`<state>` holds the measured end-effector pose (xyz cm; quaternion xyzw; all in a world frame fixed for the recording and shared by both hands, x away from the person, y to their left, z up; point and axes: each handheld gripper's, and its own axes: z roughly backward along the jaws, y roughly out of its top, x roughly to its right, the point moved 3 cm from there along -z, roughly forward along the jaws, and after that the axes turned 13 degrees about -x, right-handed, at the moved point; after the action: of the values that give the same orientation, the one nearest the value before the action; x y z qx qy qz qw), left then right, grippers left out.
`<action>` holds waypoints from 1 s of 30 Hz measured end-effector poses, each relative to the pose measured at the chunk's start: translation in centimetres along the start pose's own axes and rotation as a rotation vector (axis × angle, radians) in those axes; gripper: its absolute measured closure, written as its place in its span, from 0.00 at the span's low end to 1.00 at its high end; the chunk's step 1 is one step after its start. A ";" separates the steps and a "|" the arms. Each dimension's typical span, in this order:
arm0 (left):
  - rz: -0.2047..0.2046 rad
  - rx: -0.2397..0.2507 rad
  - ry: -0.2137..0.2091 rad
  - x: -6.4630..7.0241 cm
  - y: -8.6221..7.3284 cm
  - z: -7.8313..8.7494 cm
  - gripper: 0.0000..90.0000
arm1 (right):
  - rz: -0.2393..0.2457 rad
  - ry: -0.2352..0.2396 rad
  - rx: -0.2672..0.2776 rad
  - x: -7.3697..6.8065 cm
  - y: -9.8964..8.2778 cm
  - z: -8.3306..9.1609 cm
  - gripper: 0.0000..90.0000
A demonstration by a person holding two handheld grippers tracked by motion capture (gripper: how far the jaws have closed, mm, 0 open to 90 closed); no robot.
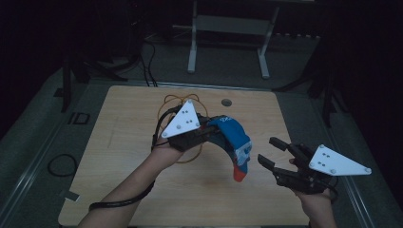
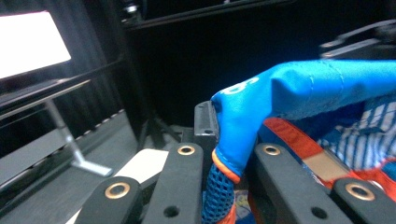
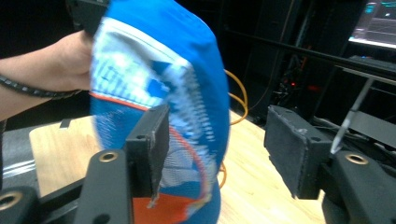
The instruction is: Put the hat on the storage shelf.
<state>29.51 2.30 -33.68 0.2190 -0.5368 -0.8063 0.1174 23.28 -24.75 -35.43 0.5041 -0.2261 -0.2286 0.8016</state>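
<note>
The left gripper (image 1: 209, 130) has its jaws clamped on a blue garment (image 1: 233, 142), a soft piece of cloth that arches out from the jaw tips and hangs down in a curve above the wooden table (image 1: 142, 190), clear of its surface. The right gripper (image 1: 272, 153) has its jaws standing well apart with nothing pressed between them; the garment's lower end hangs just beside its tips. In the left gripper view the garment (image 2: 261, 100) is pinched between the two black jaws, smooth shiny blue fabric folded over a jaw tip, with an orange trim edge, a blue mesh lining below it and a blue-and-white striped panel off to the far side of the jaws. The right gripper view shows what the high view cannot: the garment (image 3: 159, 79) hangs right in front of one jaw, overlapping its flat pad, while the other pad (image 3: 292, 149), rough and dark grey, stands bare and well away from the cloth; whether the near pad touches the fabric I cannot tell, as the cloth is blurred. That view also shows the person's left hand (image 3: 65, 60) at the top of the garment, and an orange patch at the cloth's bottom hem. The high view shows a white three-cornered plate on each gripper and a thin orange cable (image 1: 183, 99) looped on the pale wood grain behind the left gripper.
</note>
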 end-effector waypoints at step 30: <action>-0.069 0.157 -0.295 0.8 -0.7 2.1 0.96 | 0.112 0.166 -0.005 -4.0 0.3 -4.6 0.99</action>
<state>27.82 3.99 -33.85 0.1249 -0.6017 -0.7888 -0.0081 22.92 -19.01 -37.45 0.5058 -0.1860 -0.1414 0.8304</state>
